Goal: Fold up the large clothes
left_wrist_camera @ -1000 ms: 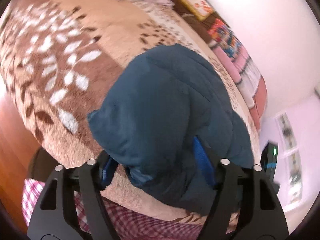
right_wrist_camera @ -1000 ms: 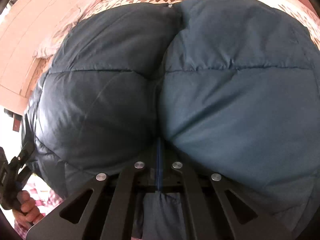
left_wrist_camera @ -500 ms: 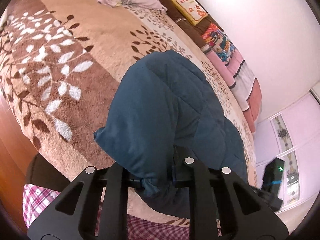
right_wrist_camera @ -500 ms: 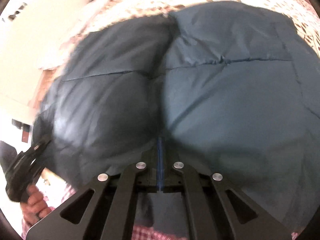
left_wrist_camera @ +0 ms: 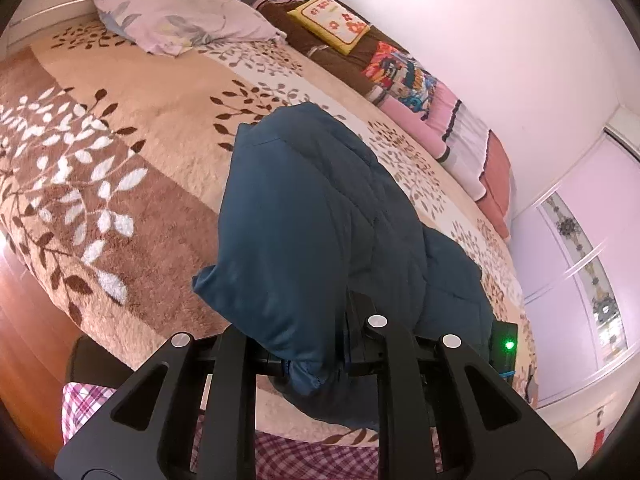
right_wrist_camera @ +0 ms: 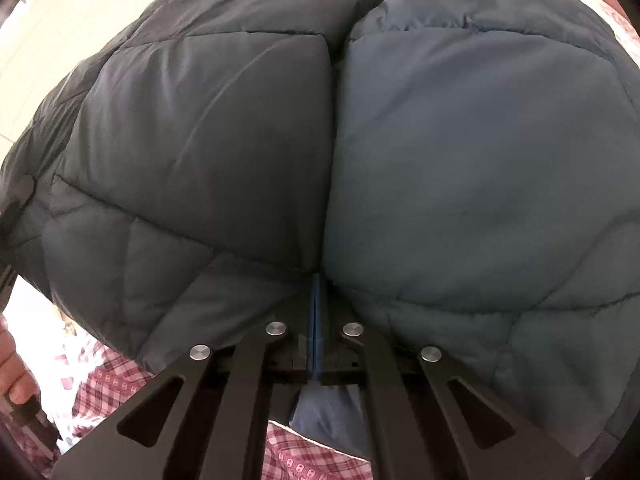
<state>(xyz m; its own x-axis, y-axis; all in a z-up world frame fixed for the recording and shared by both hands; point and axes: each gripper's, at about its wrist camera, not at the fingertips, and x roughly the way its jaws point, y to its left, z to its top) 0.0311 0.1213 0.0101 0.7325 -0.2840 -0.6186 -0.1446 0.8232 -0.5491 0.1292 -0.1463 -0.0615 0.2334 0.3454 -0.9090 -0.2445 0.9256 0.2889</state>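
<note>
In the left wrist view, the left gripper is pinching a bunched edge of the jacket, its fingers narrowed onto a thick fold of teal cloth. The jacket is standing up in a padded hump off the bed, with its far end lying on the leaf-patterned blanket and pillows sitting well apart along the far wall. The other gripper's body, showing a green light, is sitting at the jacket's right edge.

In the right wrist view, the right gripper is clamping the jacket with its fingers pressed together on a thin seam or hem, and quilted panels are ballooning to either side and filling nearly the whole view. A hand is showing at the left edge.

The jacket is looking soft, puffy and light for its bulk, with a smooth shell likely to slip; thick padding is likely springing back against any crease. Hems and seams are probably offering the firmest hold, as both grippers are taking now.
</note>
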